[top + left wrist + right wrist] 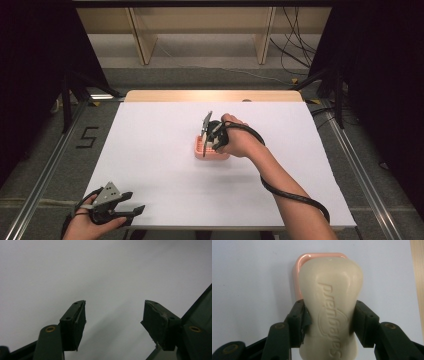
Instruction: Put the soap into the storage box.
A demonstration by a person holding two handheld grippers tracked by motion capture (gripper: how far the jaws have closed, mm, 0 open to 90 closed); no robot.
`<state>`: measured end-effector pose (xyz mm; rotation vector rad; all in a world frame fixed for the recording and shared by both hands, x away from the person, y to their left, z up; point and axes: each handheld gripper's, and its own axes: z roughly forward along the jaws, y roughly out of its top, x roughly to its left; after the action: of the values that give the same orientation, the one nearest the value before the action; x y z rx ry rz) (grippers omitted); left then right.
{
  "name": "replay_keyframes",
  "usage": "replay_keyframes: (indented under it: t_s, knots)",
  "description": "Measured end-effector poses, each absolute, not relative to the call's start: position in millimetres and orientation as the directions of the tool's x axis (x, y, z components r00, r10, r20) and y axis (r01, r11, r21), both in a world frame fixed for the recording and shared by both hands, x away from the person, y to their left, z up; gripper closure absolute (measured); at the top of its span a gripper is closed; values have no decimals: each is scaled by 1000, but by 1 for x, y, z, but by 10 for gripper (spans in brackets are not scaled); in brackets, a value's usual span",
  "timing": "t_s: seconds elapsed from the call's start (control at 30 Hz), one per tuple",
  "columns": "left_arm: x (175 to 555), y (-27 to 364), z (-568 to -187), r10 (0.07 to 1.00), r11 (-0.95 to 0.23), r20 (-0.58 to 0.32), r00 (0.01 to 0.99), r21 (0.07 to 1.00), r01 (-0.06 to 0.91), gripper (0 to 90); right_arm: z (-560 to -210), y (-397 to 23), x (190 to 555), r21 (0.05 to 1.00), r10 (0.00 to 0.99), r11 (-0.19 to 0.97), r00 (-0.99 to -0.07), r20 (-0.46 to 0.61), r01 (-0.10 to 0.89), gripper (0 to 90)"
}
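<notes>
Resting near the front left corner of the white table, my left gripper is gaping open, holding nothing. Grey floor and wooden shelves are sitting behind. My right gripper is squeezing the soap over the pink dish, hiding most of it.

Soap bar held over pink soap dish

A cream soap bar with embossed lettering is clamped across its sides between the jaws of the right gripper, above a pink rounded-rectangular soap dish. The dish is located near the centre of the white table.
</notes>
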<state>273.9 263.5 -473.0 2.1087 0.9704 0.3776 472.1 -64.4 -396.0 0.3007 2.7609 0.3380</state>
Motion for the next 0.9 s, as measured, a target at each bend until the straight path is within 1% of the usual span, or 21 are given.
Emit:
replay_keyframes:
  t_s: [0.2, 0.23, 0.27, 0.3, 0.33, 0.37, 0.4, 0.5, 0.53, 0.57, 0.63, 0.67, 0.73, 0.8, 0.9]
  knots:
    - [274, 264, -473, 745, -413, -47, 666, 750, 516, 346, -397, -63, 474, 275, 248, 948, -918, -308, 163, 504]
    - [274, 264, -473, 744, -414, -47, 666, 750, 515, 346, -397, -63, 477, 283, 220, 950, -921, -322, 128, 504]
    - [274, 264, -473, 745, -413, -47, 665, 750, 516, 346, -397, -63, 475, 275, 245, 948, -917, -313, 160, 505]
    - [274, 264, -473, 745, -413, -48, 665, 750, 517, 346, -397, -63, 475, 273, 250, 948, -916, -314, 165, 505]
    - [274, 264, -473, 745, -413, -48, 666, 750, 517, 346, -396, -65, 480, 265, 202, 957, -920, -335, 114, 505]
    - [274, 263, -473, 745, -413, -49, 666, 750, 517, 346, -396, -65, 480, 265, 209, 957, -920, -331, 122, 505]
    - [274, 264, -473, 744, -414, -48, 666, 750, 517, 346, -396, -63, 477, 275, 251, 947, -917, -310, 166, 505]
    - [274, 264, -473, 744, -413, -48, 666, 750, 516, 346, -397, -62, 480, 280, 230, 950, -917, -325, 139, 504]
    - [274, 264, -473, 744, -414, -47, 666, 750, 516, 346, -397, -62, 479, 275, 248, 948, -916, -315, 162, 504]
    - [274, 264, -473, 744, -414, -48, 666, 750, 516, 346, -398, -62, 479, 273, 248, 948, -915, -317, 162, 505]
    - [274, 264, -473, 744, -413, -48, 666, 751, 516, 346, -399, -61, 481, 277, 223, 952, -918, -328, 132, 505]
    - [274, 264, -473, 744, -414, -47, 667, 750, 515, 346, -399, -61, 480, 271, 247, 949, -917, -314, 164, 504]
    - [274, 264, -473, 744, -414, -48, 666, 750, 516, 346, -399, -60, 481, 268, 230, 952, -918, -322, 145, 504]
    - [274, 264, -473, 744, -414, -48, 666, 750, 516, 346, -400, -60, 481, 271, 248, 949, -916, -316, 163, 504]
    - [274, 264, -473, 744, -414, -47, 666, 750, 515, 346, -400, -60, 482, 267, 248, 950, -915, -319, 164, 505]
